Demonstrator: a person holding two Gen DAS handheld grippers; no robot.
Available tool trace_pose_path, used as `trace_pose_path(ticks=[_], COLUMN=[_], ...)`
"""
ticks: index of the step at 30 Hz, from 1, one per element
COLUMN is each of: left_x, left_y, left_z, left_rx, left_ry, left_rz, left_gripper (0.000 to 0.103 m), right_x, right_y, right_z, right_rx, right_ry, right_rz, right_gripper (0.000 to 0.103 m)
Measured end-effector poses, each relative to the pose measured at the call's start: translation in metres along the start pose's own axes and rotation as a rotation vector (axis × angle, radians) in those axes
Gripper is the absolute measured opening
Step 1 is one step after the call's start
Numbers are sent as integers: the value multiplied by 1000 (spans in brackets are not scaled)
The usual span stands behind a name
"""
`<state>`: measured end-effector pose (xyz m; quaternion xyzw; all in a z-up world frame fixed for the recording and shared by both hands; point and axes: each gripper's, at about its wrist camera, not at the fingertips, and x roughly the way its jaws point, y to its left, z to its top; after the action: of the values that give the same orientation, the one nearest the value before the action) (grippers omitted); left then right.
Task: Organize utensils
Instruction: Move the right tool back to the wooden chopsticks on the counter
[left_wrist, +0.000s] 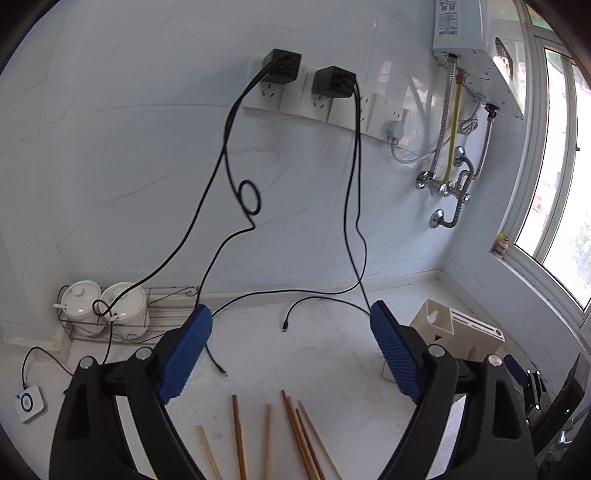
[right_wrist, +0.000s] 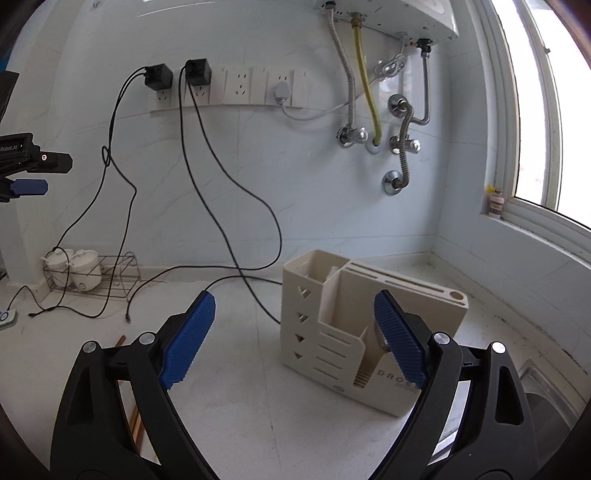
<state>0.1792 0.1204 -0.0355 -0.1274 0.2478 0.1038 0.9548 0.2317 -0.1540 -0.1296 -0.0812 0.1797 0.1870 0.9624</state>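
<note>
Several wooden chopsticks (left_wrist: 295, 435) lie loose on the white counter (left_wrist: 317, 354), low in the left wrist view. My left gripper (left_wrist: 291, 317) hangs open above their far ends with nothing between its blue pads (left_wrist: 184, 354). To its right stands a cream utensil holder (left_wrist: 458, 332), partly hidden by the right finger. In the right wrist view that cream utensil holder (right_wrist: 354, 332) stands just ahead, with a metal utensil's end showing in one slot. My right gripper (right_wrist: 295, 306) is open and empty in front of it. Two chopsticks (right_wrist: 133, 413) peek out at lower left.
Black charger cables (left_wrist: 288, 321) trail from wall sockets (left_wrist: 306, 92) across the counter. A wire rack with white lidded jars (left_wrist: 103, 306) sits at the back left. A small white device (left_wrist: 29, 402) lies at far left. Pipes (right_wrist: 373, 110) and a window (right_wrist: 546, 110) are to the right.
</note>
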Motion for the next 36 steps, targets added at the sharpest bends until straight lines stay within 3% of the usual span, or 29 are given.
trace_pose_path(ticks=[4,12,16,24,28,36], left_x=[3,19,34,58,76,94], left_y=[29,80,93,106,109,102], left_z=[-20,-67,-91,-125,-147,-173], left_rx=[-47,-173,-182,-234,-277,-294], left_ry=[104,268,352,465,546,626], left_rz=[60,148,204,200,193,191], left_gripper=[86,86,83,80,66,59], right_x=[16,49,66,90,102,121], right_y=[20,53,71,99,112,126], right_z=[-10,-28,-35,-51,-62,-81], right_rx=[14,1,-34,-85,-108,-153], right_ry=[122,306,390,520,590,704], right_rz=[110,178,214,290,328,348], right_gripper=[82,76,64,54,48,37])
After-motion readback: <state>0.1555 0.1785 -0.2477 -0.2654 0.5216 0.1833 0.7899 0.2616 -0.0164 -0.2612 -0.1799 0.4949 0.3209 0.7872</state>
